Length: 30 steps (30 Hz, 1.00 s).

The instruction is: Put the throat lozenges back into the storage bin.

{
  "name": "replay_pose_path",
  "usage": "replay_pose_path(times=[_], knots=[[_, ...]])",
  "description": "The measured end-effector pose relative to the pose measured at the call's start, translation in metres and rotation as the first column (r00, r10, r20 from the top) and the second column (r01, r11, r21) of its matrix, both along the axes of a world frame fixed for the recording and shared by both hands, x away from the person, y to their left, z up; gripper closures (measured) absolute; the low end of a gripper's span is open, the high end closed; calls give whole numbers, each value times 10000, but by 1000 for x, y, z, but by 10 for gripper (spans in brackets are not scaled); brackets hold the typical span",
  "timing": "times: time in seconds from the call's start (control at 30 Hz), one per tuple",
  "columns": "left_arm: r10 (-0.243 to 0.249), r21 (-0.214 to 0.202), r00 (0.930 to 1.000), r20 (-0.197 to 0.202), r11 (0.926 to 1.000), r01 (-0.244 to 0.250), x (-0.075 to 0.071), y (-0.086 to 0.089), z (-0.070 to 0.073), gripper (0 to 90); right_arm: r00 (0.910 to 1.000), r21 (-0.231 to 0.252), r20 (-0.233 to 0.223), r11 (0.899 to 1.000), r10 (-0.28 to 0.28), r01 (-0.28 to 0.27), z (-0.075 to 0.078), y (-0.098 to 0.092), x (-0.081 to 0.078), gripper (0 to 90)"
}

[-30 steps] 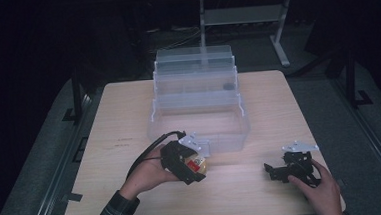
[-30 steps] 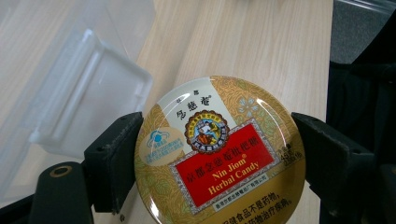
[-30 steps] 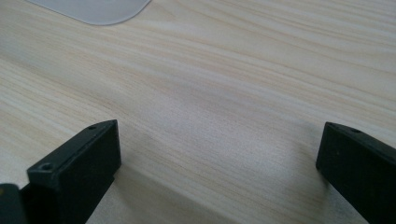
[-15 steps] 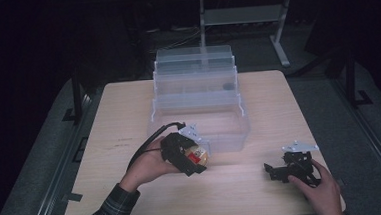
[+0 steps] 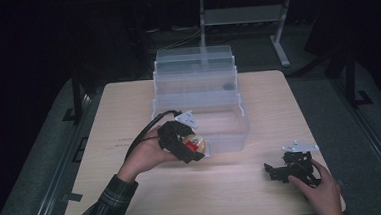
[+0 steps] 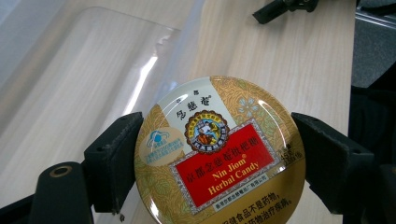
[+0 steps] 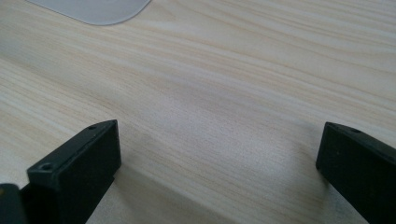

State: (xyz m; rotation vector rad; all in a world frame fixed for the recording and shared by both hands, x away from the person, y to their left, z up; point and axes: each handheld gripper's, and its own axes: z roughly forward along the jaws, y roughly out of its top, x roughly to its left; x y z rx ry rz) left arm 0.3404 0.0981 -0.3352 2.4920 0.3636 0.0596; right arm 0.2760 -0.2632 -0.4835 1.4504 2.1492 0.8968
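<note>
A round gold tin (image 6: 219, 154) with a red label reading "Nin Jiom Herbal Candy" is clamped between the two black jaws of my left gripper (image 6: 218, 161). In the high view the left gripper (image 5: 196, 146) holds the tin (image 5: 194, 143) against the near left corner of a clear plastic bin (image 5: 230, 132), raised off the table. My right gripper (image 5: 275, 171) rests low at the table's near right, a hand on it. Its jaws stand wide apart over bare wood in the right gripper view (image 7: 219, 158), with nothing between them.
The clear bin is the front step of a tiered clear organizer (image 5: 196, 72) in the middle of the wooden table (image 5: 123, 106). A small dark thing (image 5: 229, 86) lies in a rear tier. Dark floor and a metal stand (image 5: 279, 42) lie beyond.
My left gripper has carried the tin forward and to the right, up to the front bin's near corner. The right gripper has stayed where it was.
</note>
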Motion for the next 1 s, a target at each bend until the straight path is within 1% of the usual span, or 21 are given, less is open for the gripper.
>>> replay_pose_path(times=[0.03,0.07,0.23,0.3,0.4,0.43,0.5,0.53,0.57,0.83,0.93,0.97,1.0], knots=[[-28,55,10000,29,10000,28,2,1,1,195,10000,-1,1,10000,4,-4,0,0,0,0],[130,-61,9999,-37,9999,-130,3,1,1,195,10000,-1,6,10000,4,-4,0,0,0,0],[284,-67,9996,-24,9996,-284,8,3,3,195,10000,-9,4,10000,8,-8,0,0,0,0],[458,-80,9989,-27,9989,-458,12,5,4,195,10000,-5,0,10000,7,-7,0,0,0,0],[586,-48,9983,-7,9983,-586,16,8,5,195,10000,-8,2,10000,12,-12,0,0,0,0],[671,-101,9977,-13,9977,-671,17,9,6,195,10000,-8,3,10000,12,-12,0,0,0,0],[696,-87,9976,4,9975,-696,18,10,6,195,10000,-11,3,10000,10,-10,0,0,0,0],[808,-144,9967,-14,9966,-809,20,11,6,195,10000,-7,1,10000,9,-9,0,0,0,0],[874,-108,9962,11,9961,-874,22,13,6,195,10000,-8,2,10000,12,-12,0,0,0,0],[1230,-111,9924,52,9924,-1229,30,22,8,195,10000,-9,4,10000,12,-12,0,0,0,0],[1440,-176,9896,4,9894,-1440,34,26,8,195,10000,3,-8,10000,-3,3,0,0,0,0],[1421,-111,9898,-22,9898,-1422,35,27,8,195,10000,-7,1,10000,0,0,0,0,0,0],[1559,-148,9878,-56,9877,-1559,36,28,7,195,10000,-8,3,10000,3,-3,0,0,0,0]])
